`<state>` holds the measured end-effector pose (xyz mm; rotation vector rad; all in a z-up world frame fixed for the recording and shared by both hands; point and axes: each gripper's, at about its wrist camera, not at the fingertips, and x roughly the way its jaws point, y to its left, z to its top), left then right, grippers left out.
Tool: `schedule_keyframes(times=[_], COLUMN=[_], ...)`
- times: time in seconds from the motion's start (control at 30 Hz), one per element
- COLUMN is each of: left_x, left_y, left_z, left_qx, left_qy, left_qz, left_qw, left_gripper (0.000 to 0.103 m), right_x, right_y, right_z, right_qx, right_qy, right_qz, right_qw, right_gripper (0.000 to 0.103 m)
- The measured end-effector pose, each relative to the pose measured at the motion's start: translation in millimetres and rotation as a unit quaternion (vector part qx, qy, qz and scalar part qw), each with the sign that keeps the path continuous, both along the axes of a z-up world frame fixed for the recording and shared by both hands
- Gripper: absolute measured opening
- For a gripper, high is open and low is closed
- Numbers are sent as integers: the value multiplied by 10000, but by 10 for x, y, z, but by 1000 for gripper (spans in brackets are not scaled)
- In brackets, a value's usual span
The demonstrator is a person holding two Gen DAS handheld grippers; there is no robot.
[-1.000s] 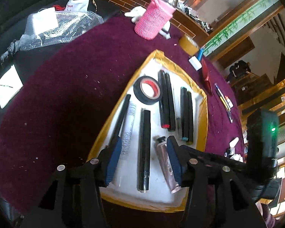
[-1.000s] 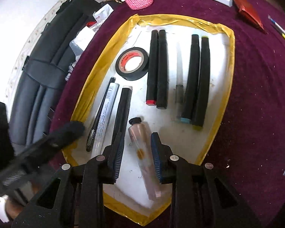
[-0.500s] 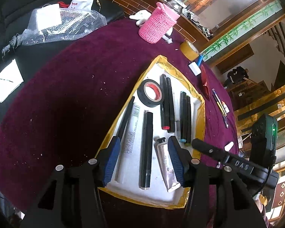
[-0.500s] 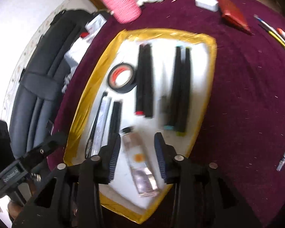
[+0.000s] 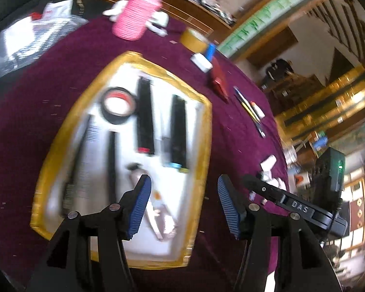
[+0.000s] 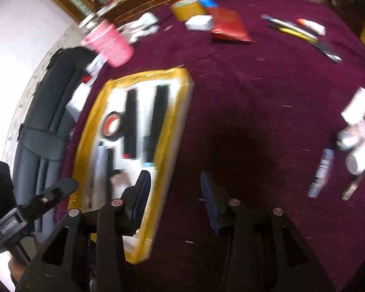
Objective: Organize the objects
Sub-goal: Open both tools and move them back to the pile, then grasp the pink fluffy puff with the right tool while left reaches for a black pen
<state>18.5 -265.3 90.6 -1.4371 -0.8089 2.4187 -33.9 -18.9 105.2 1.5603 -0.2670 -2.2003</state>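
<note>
A white tray with a yellow taped rim [image 5: 206, 131] [image 6: 146, 75] lies on the purple cloth. It holds a black tape roll [image 5: 118, 108] [image 6: 112, 126], several black markers [image 5: 144, 116] [image 6: 131, 121], a pen and a silvery tube [image 5: 158, 209] [image 6: 119, 181]. My left gripper [image 5: 182, 187] hovers over the tray's near right rim, its jaws opening with nothing between them. My right gripper [image 6: 175, 182] hangs over the same rim and the cloth beside it. Its jaws are also opening and hold nothing. The tube lies free, left of the right gripper's pads.
A pink cup [image 5: 136, 14] [image 6: 112, 43], a yellow tape roll [image 6: 187, 7], a white eraser [image 6: 198, 23], a red packet [image 6: 228, 26] and pens [image 6: 301, 31] sit at the far side. White bottles [image 6: 357, 146] and a blue pen [image 6: 321, 172] lie right. A dark bag [image 6: 43, 121] flanks the tray.
Both grippers have swung to the right and risen a little, from over the tray's middle to its right rim. The right jaws have widened away from the tube, which stays on the tray.
</note>
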Motion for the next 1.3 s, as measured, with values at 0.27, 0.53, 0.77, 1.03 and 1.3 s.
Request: schedule_keyframes(times=[0.27, 0.53, 0.77, 1.03, 1.3], left_x=[-44, -26, 19, 13, -38], left_y=[784, 1571, 2251, 2526, 2839], left_z=[33, -41, -110, -148, -182], left_qx=[-95, -366, -582, -685, -755], left_qy=[-74, -275, -347, -392, -326], left_qz=[-607, -965, -1358, -1327, -1529], left_qw=[9981, 9943, 9884, 9880, 9848], left_gripper=[51, 51, 51, 51, 51], right_x=[-122, -304, -590, -853, -1039], right_y=[1655, 2849, 2975, 2910, 2828], right_z=[-36, -106, -188, -391, -489], right_qx=[283, 528, 814, 907, 1079], right_qy=[0, -101, 43, 2, 28], right_qz=[-1566, -2081, -1357, -776, -520], right_qw=[9873, 9766, 9874, 9929, 9928], right_gripper=[41, 42, 42, 43, 57])
